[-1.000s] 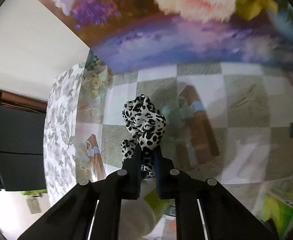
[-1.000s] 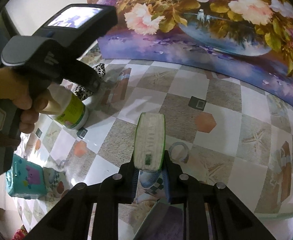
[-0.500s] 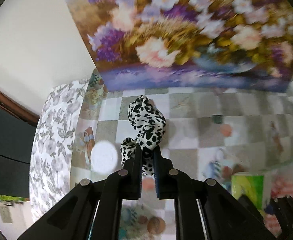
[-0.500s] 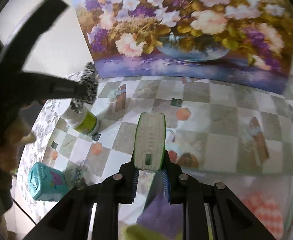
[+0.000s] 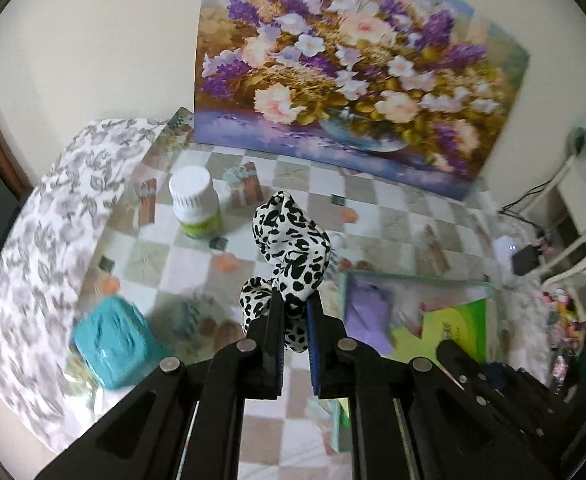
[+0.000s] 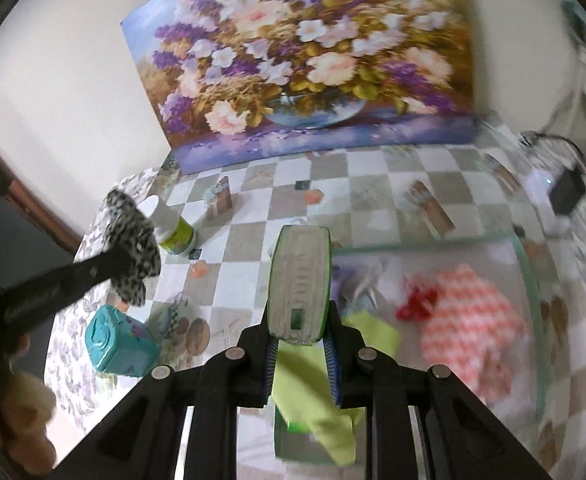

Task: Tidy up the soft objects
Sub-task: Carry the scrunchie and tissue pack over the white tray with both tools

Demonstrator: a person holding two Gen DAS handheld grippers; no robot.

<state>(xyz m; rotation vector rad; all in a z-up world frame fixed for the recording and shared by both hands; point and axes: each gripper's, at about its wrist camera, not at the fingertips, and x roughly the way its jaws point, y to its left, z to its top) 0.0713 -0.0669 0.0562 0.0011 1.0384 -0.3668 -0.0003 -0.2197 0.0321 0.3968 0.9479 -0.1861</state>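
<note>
Both claws are loaded here. The left gripper (image 5: 293, 312) is pinched tight on a black-and-white leopard-print fabric scrunchie (image 5: 289, 248), which sticks up out of the jaws, lifted clear above the checkered tablecloth (image 5: 397, 216). The right gripper (image 6: 299, 344) is clamped on a white pad with a green edge (image 6: 299, 276), held upright between its blue-lined pads, also up in the air.

Container-wise, the main one is a shallow pale-green rectangular tray (image 6: 527, 264) lying on the table, right of centre in the right wrist view. Inside it: a red-and-white checked cloth (image 6: 469, 320) with a small red thing just beside it (too blurry to tell what), a lime-green cloth (image 6: 313, 392) below the right claw, and a lilac cloth (image 5: 367, 316) showing in the left view.

Outside the tray, off to the left, sit a white-capped plastic bottle with a green label (image 5: 195, 208), standing upright, and a teal plastic box (image 6: 119, 340) near the table edge. A big flower painting (image 5: 345, 76) leans against the wall behind.
</note>
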